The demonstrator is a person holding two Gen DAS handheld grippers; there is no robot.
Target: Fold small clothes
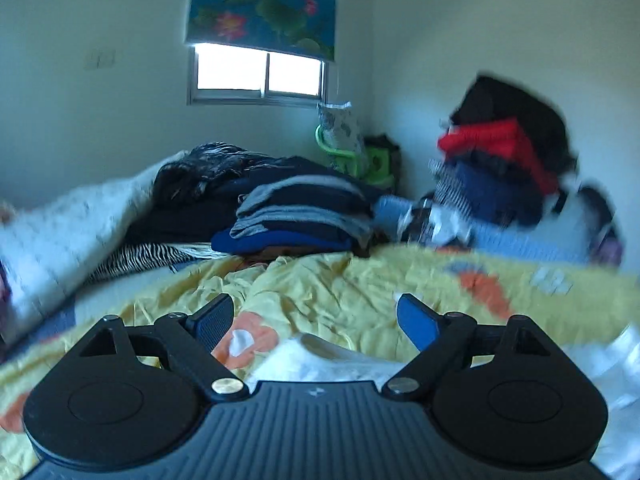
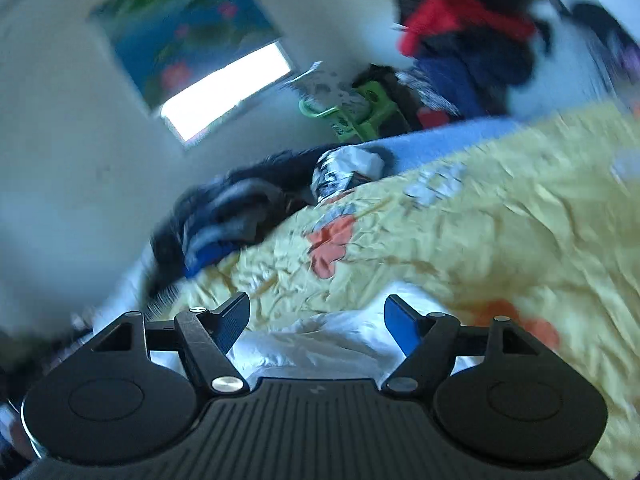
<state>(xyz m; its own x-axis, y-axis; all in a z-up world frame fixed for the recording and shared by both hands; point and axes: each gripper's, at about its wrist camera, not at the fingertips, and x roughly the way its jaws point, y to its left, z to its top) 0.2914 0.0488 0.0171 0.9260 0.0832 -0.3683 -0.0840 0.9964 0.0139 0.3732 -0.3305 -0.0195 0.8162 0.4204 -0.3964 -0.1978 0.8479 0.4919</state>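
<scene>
A white garment (image 1: 320, 360) lies crumpled on the yellow flowered bedspread (image 1: 320, 292), just under and in front of my left gripper (image 1: 316, 312), which is open and empty above it. In the right wrist view the same white garment (image 2: 316, 344) lies below my right gripper (image 2: 316, 312), also open and empty; this view is tilted and blurred. The bedspread (image 2: 480, 220) stretches away to the right.
A stack of folded dark and grey clothes (image 1: 300, 212) sits at the far side of the bed, also in the right wrist view (image 2: 224, 220). A pile with a red item (image 1: 500, 160) stands at the right. A white blanket (image 1: 60, 232) lies left. A window (image 1: 258, 74) is behind.
</scene>
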